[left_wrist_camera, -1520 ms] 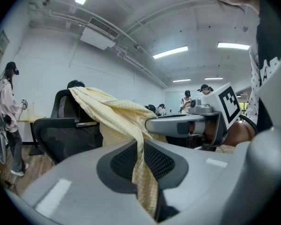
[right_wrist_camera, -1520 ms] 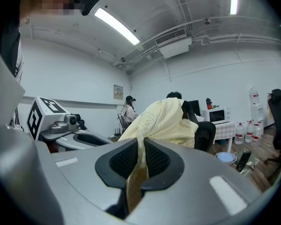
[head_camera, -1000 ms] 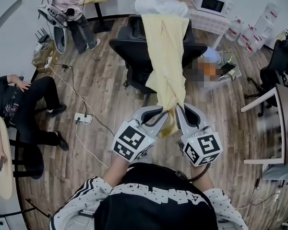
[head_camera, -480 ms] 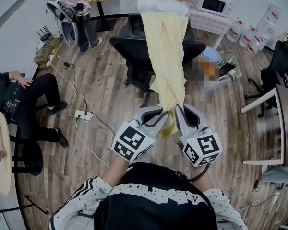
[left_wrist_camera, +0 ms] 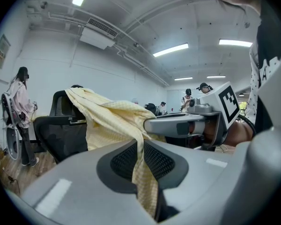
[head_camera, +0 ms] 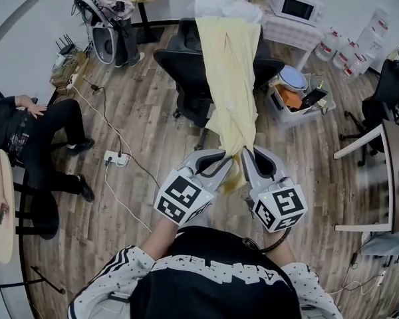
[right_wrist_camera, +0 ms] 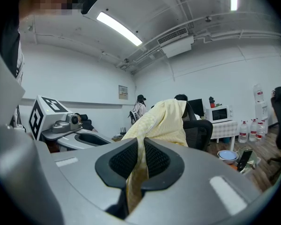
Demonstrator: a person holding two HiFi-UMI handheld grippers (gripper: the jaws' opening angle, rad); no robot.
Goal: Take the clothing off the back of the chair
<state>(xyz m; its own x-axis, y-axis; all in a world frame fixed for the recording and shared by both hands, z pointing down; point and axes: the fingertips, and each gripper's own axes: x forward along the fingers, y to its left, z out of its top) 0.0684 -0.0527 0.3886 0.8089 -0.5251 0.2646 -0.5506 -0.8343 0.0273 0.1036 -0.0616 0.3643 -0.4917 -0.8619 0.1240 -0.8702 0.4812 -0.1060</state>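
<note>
Head view shows the left hand-held gripper (head_camera: 221,159) and right hand-held gripper (head_camera: 249,157) each clenched on the pale yellow cloth garment (head_camera: 229,72) stretching ahead of them over the back of the black office chair (head_camera: 179,65).

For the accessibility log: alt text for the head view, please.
The left tongs and right tongs are both shut on the near end of a long yellow garment, whose far end lies draped over the back of a black office chair. A person in white is beyond the chair, on a wood floor.
</note>
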